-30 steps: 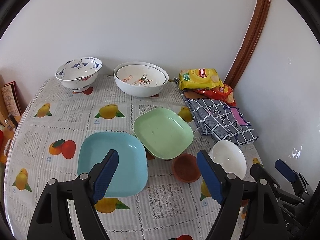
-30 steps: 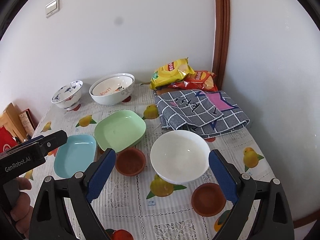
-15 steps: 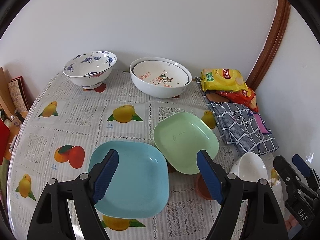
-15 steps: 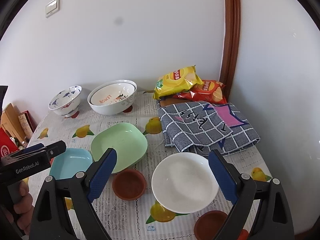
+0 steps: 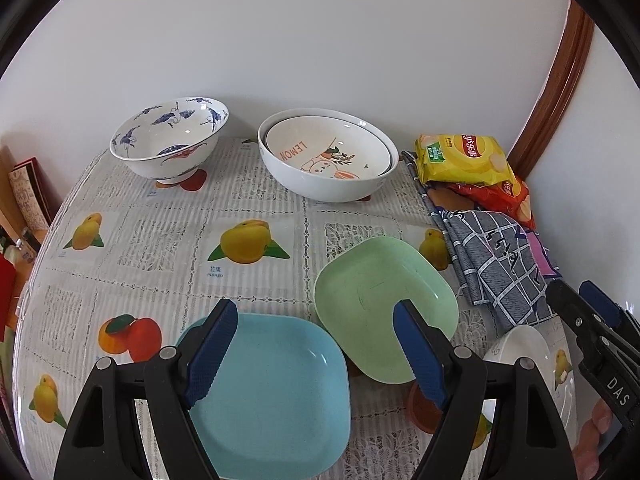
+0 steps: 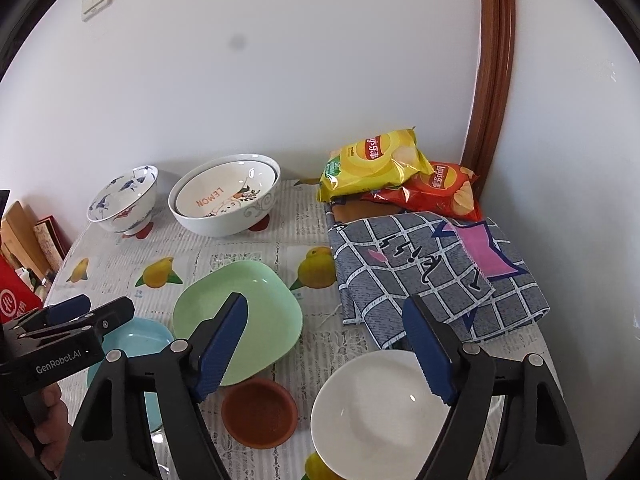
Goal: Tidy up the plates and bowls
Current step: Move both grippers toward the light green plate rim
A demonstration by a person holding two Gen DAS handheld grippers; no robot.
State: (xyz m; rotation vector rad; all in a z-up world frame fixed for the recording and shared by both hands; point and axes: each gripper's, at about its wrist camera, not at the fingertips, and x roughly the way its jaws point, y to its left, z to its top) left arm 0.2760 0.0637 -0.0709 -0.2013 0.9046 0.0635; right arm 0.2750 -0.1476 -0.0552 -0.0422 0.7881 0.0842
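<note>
My left gripper hangs open over the blue square plate, nothing between its fingers. Just right of that plate sits a green square plate, a brown saucer at its near edge. My right gripper is open with its jaws closing on nothing; a white bowl lies under its right finger, the brown saucer and green plate to the left. At the back stand a blue-patterned bowl and two nested white bowls.
Yellow and red chip bags and a folded checked cloth fill the table's far right corner by the wall. Books and boxes stand beyond the left edge. A hand holds the left gripper.
Both grippers have moved forward and lower over the table. The blue plate now lies under the left gripper. The white bowl has slid lower in the right view, and the right jaws have narrowed.
</note>
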